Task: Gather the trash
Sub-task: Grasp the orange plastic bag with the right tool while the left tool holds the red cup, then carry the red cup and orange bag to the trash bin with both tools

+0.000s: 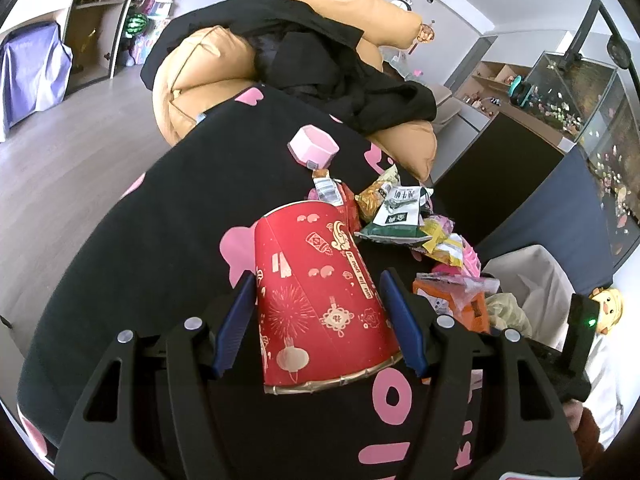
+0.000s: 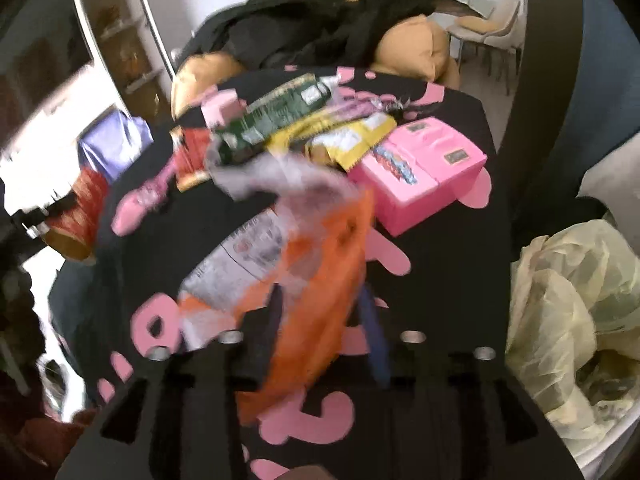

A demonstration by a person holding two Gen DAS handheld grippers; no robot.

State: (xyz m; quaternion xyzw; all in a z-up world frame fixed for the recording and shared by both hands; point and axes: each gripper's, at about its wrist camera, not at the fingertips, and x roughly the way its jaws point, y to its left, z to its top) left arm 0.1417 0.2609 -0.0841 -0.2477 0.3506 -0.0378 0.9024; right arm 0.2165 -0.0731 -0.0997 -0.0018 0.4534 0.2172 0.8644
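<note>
Black cloth with pink print covers the table. My left gripper is clamped on the red paper cup; my right gripper pinches an orange wrapper near the lined bin. Far wrappers and a pink box remain.

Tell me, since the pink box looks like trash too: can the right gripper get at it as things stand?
Probably not yet: the right gripper is shut on an orange wrapper. The pink box itself lies uncovered just ahead.
</note>
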